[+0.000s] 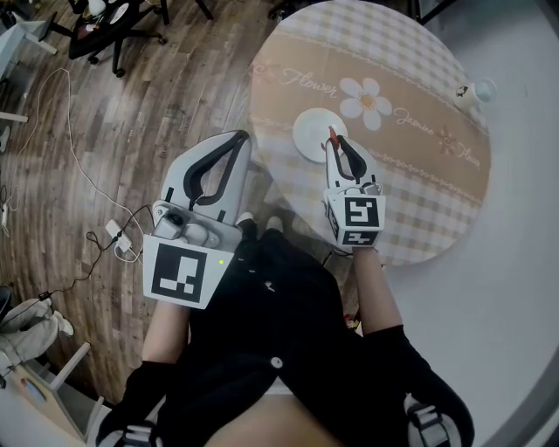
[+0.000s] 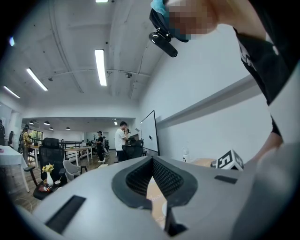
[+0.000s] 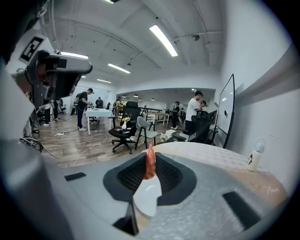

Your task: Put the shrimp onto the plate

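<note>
A small red shrimp (image 1: pixel 332 134) is pinched upright in the tips of my right gripper (image 1: pixel 334 141), which is shut on it. It hangs just over the near right edge of the round white plate (image 1: pixel 314 131) on the beige checked table (image 1: pixel 419 183). In the right gripper view the shrimp (image 3: pixel 149 159) sticks up between the jaws and the plate (image 3: pixel 148 199) shows below it. My left gripper (image 1: pixel 241 137) is off the table's left side, over the wooden floor, shut with nothing in it. The left gripper (image 2: pixel 152 160) points level into the room.
A small white bottle (image 1: pixel 463 96) and a clear cup (image 1: pixel 486 87) stand at the table's far right edge. An office chair (image 1: pixel 113 26) and a cable with a power strip (image 1: pixel 120 237) sit on the floor to the left. The person's dark clothing fills the lower middle.
</note>
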Demonstrator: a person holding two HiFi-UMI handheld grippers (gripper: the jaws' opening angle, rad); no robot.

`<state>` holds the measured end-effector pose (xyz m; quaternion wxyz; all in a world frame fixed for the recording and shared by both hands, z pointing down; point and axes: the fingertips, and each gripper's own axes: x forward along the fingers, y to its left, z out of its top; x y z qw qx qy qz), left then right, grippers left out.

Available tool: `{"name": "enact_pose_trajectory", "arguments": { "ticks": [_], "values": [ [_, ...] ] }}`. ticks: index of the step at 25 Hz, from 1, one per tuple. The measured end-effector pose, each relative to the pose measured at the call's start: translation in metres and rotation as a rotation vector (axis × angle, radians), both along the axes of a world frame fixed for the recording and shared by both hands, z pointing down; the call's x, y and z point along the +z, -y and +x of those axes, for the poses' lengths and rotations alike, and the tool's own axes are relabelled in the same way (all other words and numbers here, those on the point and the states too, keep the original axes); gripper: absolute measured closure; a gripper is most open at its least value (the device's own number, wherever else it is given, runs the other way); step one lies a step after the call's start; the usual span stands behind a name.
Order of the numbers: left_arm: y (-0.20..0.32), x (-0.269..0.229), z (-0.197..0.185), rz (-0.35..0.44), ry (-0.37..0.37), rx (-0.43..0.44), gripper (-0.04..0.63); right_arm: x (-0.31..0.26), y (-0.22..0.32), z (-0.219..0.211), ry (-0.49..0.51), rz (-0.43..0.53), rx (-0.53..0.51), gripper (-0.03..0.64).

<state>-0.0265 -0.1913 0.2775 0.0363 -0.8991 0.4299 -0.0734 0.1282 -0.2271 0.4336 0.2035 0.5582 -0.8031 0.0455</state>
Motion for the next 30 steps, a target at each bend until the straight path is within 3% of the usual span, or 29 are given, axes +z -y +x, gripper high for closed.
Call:
{"name": "enact_pose_trajectory", "arguments": {
  "ticks": [8,21,30],
  "values": [
    [0.000,0.004,-0.006,-0.002,0.005,-0.015,0.592,0.060,0.013,0.003,-0.011,-0.123,0.012,0.569],
    [0.000,0.010,-0.013,-0.016,0.006,-0.037,0.592,0.148,0.022,0.004,-0.115,-0.322,-0.011,0.571],
    [-0.001,0.012,-0.015,-0.018,0.013,-0.040,0.592,0.185,0.037,0.017,-0.139,-0.416,0.049,0.569]
  ]
}}
